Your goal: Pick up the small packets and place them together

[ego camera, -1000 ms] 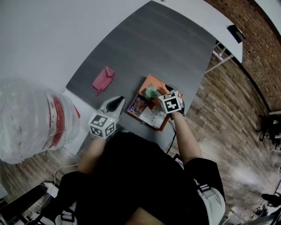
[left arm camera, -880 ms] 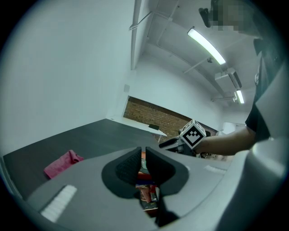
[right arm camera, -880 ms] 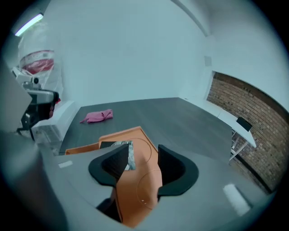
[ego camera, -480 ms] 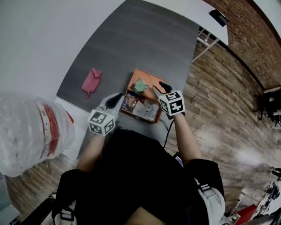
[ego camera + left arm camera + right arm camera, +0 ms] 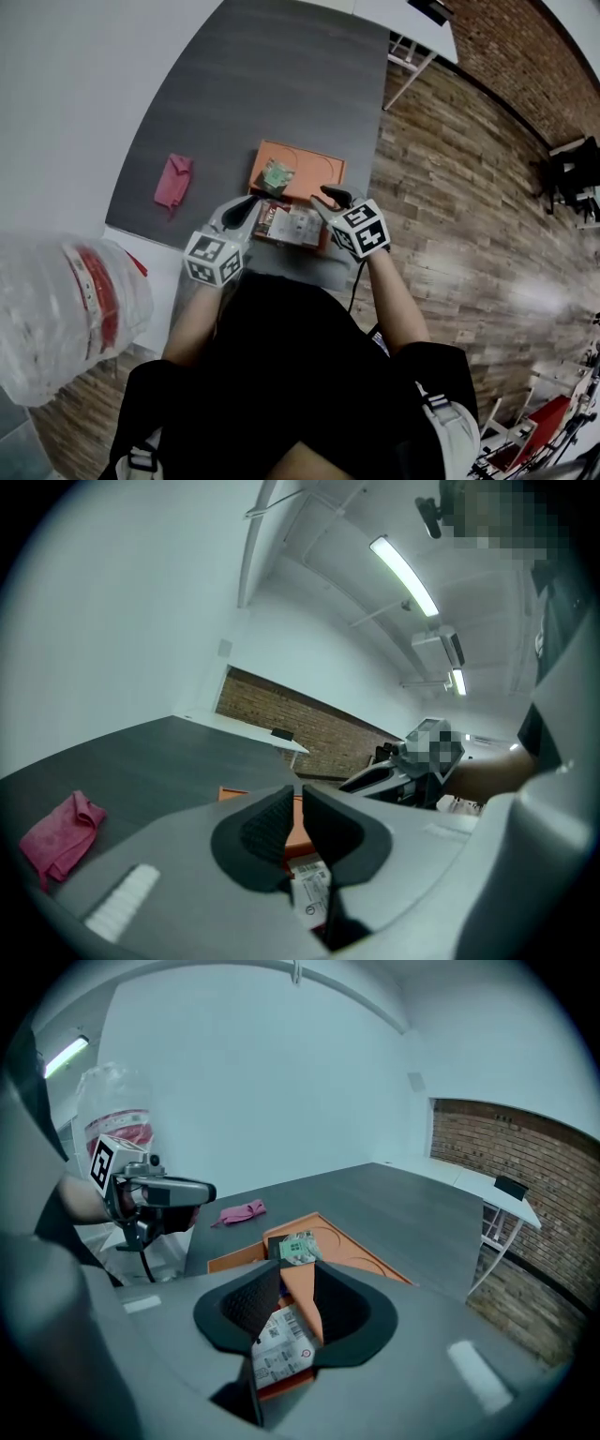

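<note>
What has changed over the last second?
The right gripper has drawn back from the green packet toward the near edge of the flat orange tray, its jaws just closing with nothing between them. The green packet, the white printed packet and the pink cloth lie as before.

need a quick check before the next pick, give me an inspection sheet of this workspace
surface: dark grey table
job's things: green packet and white packet on orange tray
clutter: pink cloth; plastic bag
grippers: left gripper jaws narrowly apart, empty; right gripper has just been closing, nothing gripped
cables: cable trailing from right gripper
surroundings: wood floor, brick wall
</note>
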